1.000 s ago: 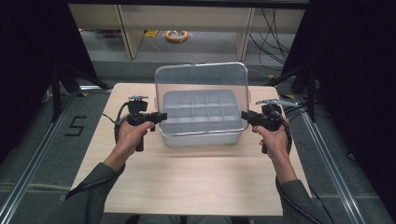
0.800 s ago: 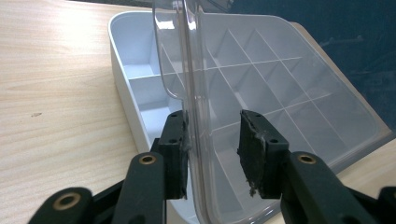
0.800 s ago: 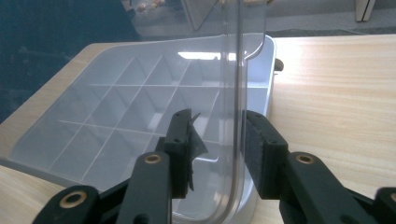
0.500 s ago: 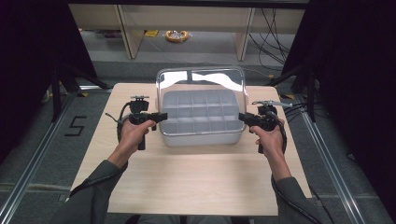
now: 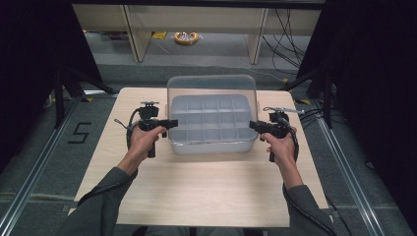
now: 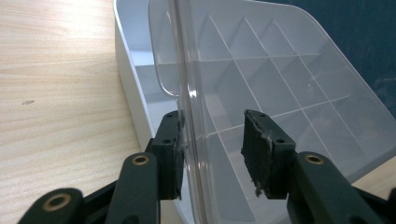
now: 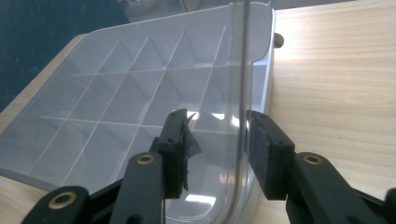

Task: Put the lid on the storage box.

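With jaws apart astride the clear lid (image 5: 211, 88), our left gripper (image 5: 170, 122) at nine o'clock and right gripper (image 5: 253, 125) at three hold nothing, so we judge the lid could drop shut on the divided box (image 5: 211, 142).

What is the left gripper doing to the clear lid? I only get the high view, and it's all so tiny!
Observer: In the left gripper view, the left gripper is open. The clear lid has its side edge standing between the jaws, right against one pad, with a gap to the other.
Operator: And the right gripper?
Observer: The right gripper is open too. The lid's other side edge runs between its jaws, close to one pad and apart from the other.
Operator: Do the pads look okay?
Observer: In the right gripper view, the pad farther from the lid has a torn flap sticking out.
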`<act>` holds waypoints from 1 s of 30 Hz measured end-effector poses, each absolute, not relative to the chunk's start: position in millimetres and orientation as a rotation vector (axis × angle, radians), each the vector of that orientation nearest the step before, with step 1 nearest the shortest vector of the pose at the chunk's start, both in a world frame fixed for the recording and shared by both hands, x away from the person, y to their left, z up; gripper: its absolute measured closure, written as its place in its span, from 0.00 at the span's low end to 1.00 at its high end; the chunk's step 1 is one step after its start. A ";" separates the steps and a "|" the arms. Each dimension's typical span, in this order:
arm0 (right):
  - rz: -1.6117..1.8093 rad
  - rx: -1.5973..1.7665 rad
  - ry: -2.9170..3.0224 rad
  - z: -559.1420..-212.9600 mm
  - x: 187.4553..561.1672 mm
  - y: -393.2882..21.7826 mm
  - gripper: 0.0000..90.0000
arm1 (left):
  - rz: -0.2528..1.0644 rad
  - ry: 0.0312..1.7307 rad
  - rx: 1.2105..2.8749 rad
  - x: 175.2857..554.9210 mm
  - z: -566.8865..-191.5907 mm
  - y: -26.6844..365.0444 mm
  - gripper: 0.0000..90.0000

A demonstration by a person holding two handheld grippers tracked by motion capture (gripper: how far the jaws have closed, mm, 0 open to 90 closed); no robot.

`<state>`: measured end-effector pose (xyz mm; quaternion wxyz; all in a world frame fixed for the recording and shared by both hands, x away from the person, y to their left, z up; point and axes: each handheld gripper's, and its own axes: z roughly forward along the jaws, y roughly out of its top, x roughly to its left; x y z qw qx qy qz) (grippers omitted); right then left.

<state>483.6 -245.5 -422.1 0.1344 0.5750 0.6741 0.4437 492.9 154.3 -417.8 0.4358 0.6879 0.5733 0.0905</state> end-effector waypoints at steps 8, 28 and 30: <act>1.296 1.700 1.942 -424.8 485.7 -243.2 0.66 | 0.239 1.429 1.729 494.7 -421.2 153.4 0.62; 1.262 1.709 1.970 -436.2 493.0 -242.9 0.61 | 0.226 1.465 1.719 502.3 -437.2 154.7 0.58; 1.264 1.724 1.972 -437.1 493.0 -242.4 0.61 | 0.236 1.462 1.725 502.4 -437.3 154.6 0.58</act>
